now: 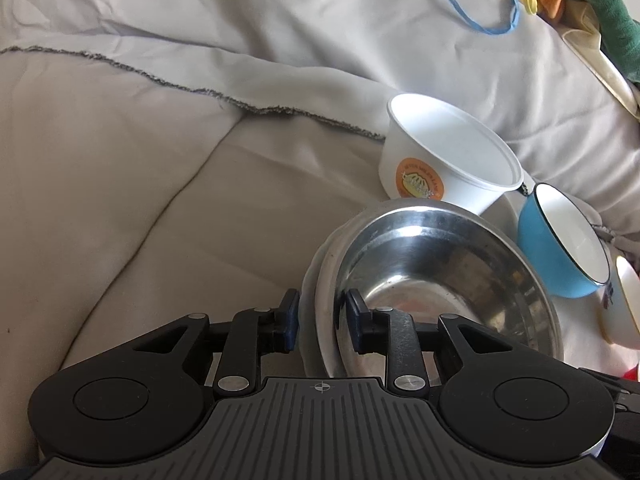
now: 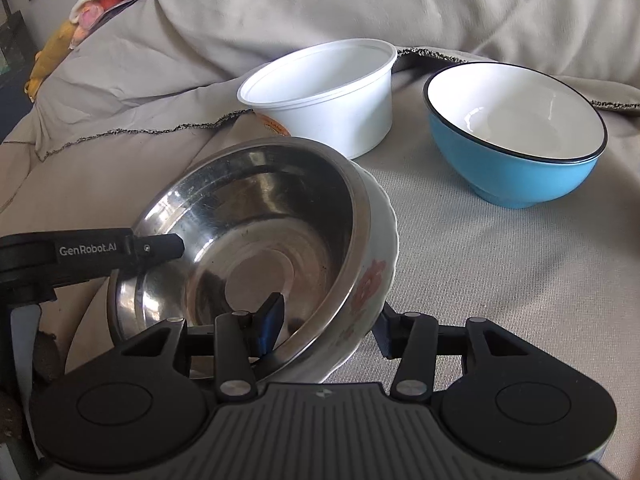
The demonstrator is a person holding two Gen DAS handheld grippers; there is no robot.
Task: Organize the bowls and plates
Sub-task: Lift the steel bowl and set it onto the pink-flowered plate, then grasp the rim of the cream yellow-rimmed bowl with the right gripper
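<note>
Beige, rumpled bedding (image 2: 460, 264) carries the dishes: a steel bowl (image 2: 256, 240) sits nested and tilted inside a white floral bowl (image 2: 376, 264), with a white plastic tub (image 2: 332, 96) just behind it and a blue bowl (image 2: 516, 136) off to the right, apart from the pair. From the right wrist view, the right gripper (image 2: 326, 322) straddles the near rims of the nested pair, one finger inside the steel bowl and the other outside the floral bowl's wall; whether its pads press cannot be told. On the opposite side, the left gripper (image 1: 320, 320) brackets the same rims, one finger outside the white floral bowl (image 1: 316, 304) and the other inside the steel bowl (image 1: 440, 272), with a visible gap at the outer pad, so its jaws stand released. Near the bedding's far corner lie a blue cord (image 1: 472, 4) and bunched green cloth (image 1: 608, 8).
</note>
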